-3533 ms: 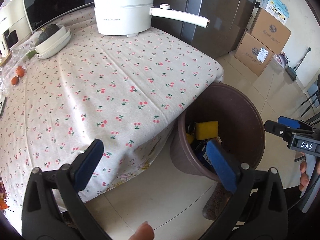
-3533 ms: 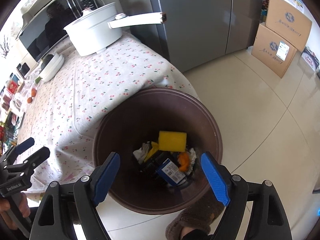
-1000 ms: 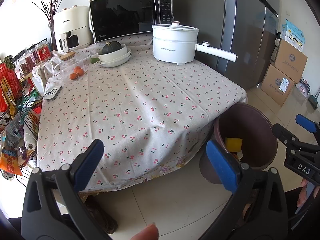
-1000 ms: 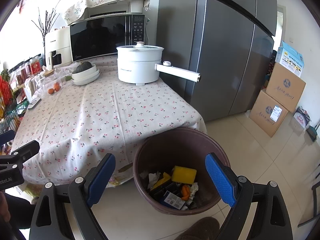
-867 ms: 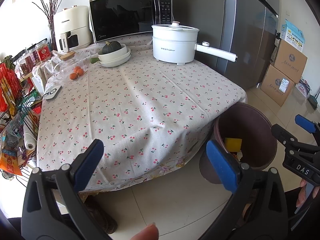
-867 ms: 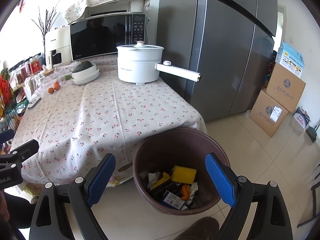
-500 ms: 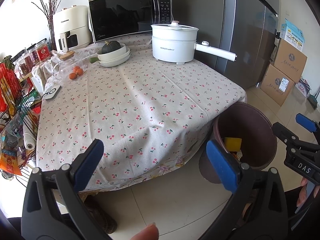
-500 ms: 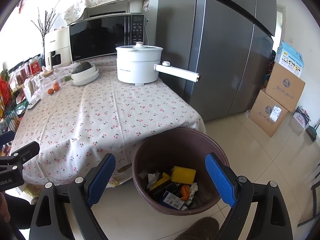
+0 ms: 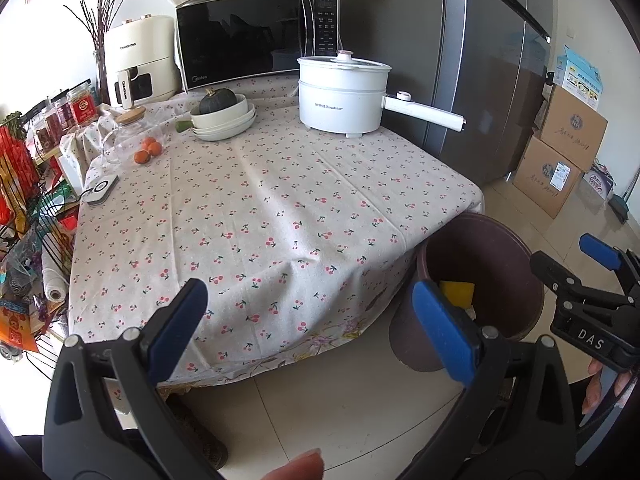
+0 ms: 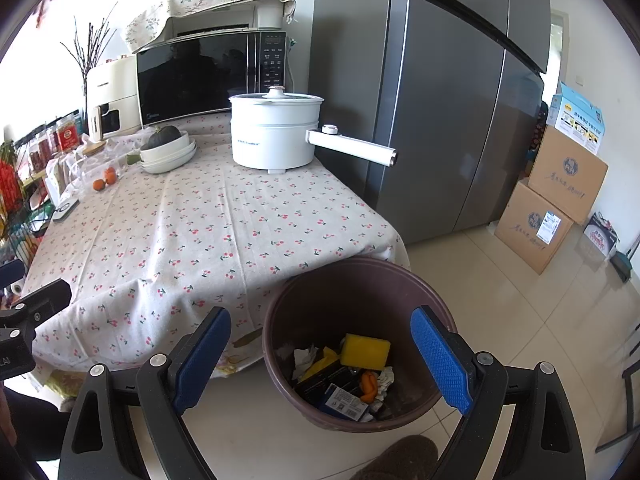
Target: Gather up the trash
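The brown trash bin (image 10: 400, 412) stands on the tiled floor (image 10: 500, 320) just beside the near right corner of the table (image 10: 200, 240), its rim touching the hanging cherry-print tablecloth (image 9: 260, 220). Inside lie a yellow sponge (image 10: 366, 351), crumpled white paper (image 10: 305, 357), a scrap of orange peel (image 10: 369, 385) and a dark blue box with a white barcode label (image 10: 345, 399) whose print is too small to read. The right gripper (image 10: 320, 360) hangs over the bin with its jaws spread wide and nothing between the blue pads; in the left wrist view its black body bears a white label reading "DAS". The left gripper (image 9: 312, 328) points at the table's front edge, jaws likewise spread and empty, and a fingertip (image 9: 298, 468) shows at the bottom of that view. On the table stands a white electric pot (image 9: 344, 96) with a long handle, its front lettering reading roughly "Royalstar". Beside it sit stacked white bowls (image 9: 224, 124) holding a dark green squash (image 9: 218, 100), then small oranges (image 9: 147, 150) and a white device (image 9: 102, 190). Behind are a black microwave (image 9: 256, 44) with a small logo that cannot be read for sure, and a cream appliance (image 9: 138, 62) marked "CHANGHONG". A grey refrigerator (image 10: 440, 120) stands to the right, with cardboard boxes (image 10: 552, 208) stacked further right; their printing is illegible.
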### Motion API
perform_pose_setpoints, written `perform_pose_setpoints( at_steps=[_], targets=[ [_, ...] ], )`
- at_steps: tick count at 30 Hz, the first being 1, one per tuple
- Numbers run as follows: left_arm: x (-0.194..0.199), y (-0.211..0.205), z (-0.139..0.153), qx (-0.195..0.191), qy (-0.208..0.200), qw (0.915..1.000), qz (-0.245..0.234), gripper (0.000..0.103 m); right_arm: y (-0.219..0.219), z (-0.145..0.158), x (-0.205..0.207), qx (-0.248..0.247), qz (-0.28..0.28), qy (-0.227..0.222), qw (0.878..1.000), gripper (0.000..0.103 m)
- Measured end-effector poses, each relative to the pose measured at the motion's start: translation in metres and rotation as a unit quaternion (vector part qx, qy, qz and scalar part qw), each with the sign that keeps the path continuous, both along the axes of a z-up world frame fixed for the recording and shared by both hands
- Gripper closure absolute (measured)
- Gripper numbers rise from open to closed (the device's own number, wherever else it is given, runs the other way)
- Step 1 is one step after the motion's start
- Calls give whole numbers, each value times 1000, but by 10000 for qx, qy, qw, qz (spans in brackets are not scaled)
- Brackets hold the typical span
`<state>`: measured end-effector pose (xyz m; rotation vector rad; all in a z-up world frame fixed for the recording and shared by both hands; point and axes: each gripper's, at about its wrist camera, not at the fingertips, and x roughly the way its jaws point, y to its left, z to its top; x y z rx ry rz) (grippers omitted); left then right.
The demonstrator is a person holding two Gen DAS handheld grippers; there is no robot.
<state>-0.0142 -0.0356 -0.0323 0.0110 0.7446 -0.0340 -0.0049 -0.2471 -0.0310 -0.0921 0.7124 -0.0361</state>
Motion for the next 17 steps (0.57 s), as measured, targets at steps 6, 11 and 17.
perform_pose_setpoints(
  at_steps=[6, 11, 17],
  targets=[
    [0, -1, 0, -28, 21, 10000, -18, 1, 0, 0, 0, 5, 0, 8, 10000, 10],
    [-1, -2, -1, -7, 1, 10000, -15, 1, 0, 0, 0, 2, 2, 6, 10000, 10],
    [-3, -2, 0, -16, -50, 10000, -37, 1, 1, 0, -1, 2, -4, 5, 10000, 10]
  ],
)
